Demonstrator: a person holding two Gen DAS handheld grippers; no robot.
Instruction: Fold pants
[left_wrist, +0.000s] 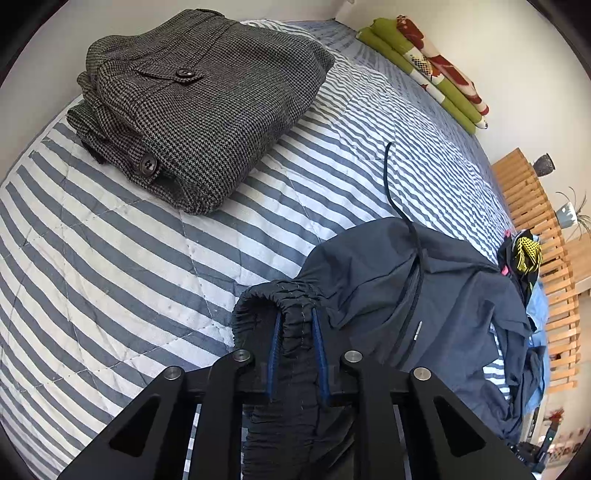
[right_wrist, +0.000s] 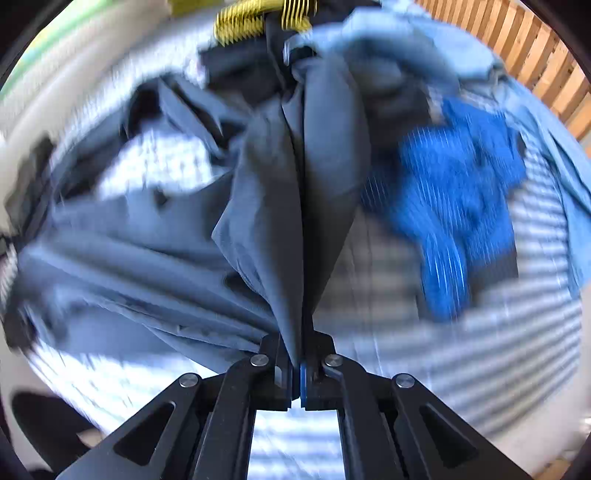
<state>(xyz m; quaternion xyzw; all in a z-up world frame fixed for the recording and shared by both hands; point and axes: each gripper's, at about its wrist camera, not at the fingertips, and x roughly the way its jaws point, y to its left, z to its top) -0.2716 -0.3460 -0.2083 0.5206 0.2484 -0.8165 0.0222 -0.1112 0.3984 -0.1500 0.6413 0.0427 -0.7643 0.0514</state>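
Bed: striped quilt (left_wrist: 129, 258), wide bare stretch at left, wooden slats (left_wrist: 535, 206) along right edge.
Folded pants (left_wrist: 199, 107): far left corner.
Dark pants (left_wrist: 443, 295): crumpled, near right edge.
Left gripper (left_wrist: 297, 354): fingers pinching the elastic waistband (left_wrist: 273, 295).
Right gripper (right_wrist: 297, 373): fingers pressed together on dark pants cloth.

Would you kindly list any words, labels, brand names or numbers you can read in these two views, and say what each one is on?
No legible text in either view.
Dark blue pants: a small light tag beside the zipper, too small to read.
Folded houndstooth pants: buttons only, no lettering visible.
Green patterned blanket: a print, no words.
Right wrist view: motion-blurred; nothing readable.
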